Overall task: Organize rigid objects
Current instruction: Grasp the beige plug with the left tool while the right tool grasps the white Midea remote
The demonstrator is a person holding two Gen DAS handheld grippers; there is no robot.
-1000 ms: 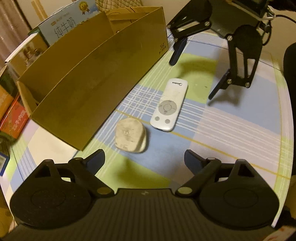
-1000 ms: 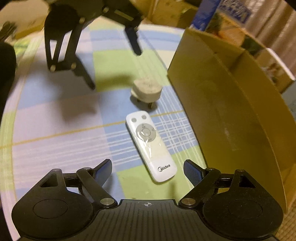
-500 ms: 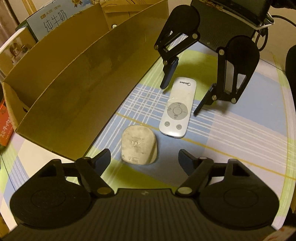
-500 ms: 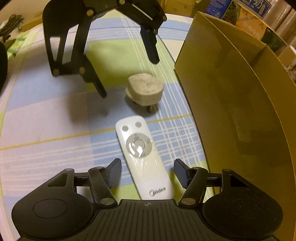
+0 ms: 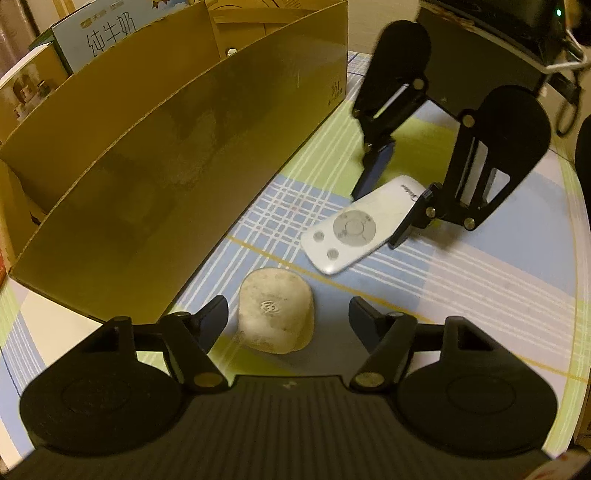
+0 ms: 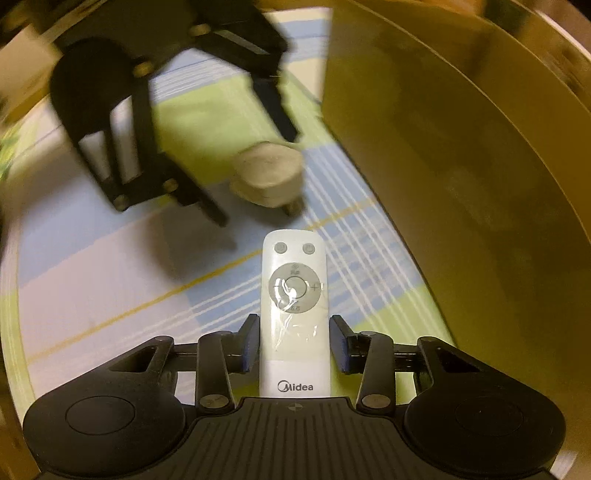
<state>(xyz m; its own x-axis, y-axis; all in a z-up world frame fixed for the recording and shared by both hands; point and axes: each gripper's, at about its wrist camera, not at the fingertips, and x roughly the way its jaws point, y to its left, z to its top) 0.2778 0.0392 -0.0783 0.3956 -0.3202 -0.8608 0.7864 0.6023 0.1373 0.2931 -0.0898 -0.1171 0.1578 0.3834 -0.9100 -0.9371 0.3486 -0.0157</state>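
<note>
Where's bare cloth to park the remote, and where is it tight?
Free: tablecloth beyond the remote, away from the cardboard box. Crowded: the strip along the box wall, where the plug adapter sits between the left gripper's fingers and the right gripper straddles the remote.

Two opposed wrist views, low over the remote [image 5: 357, 225] [image 6: 294, 295], both sharing it.

Home interior: checked blue-green-white tablecloth [image 5: 461, 280]; open brown cardboard box [image 5: 177, 166]; blue-and-white milk carton [image 5: 96, 33] behind it.
</note>
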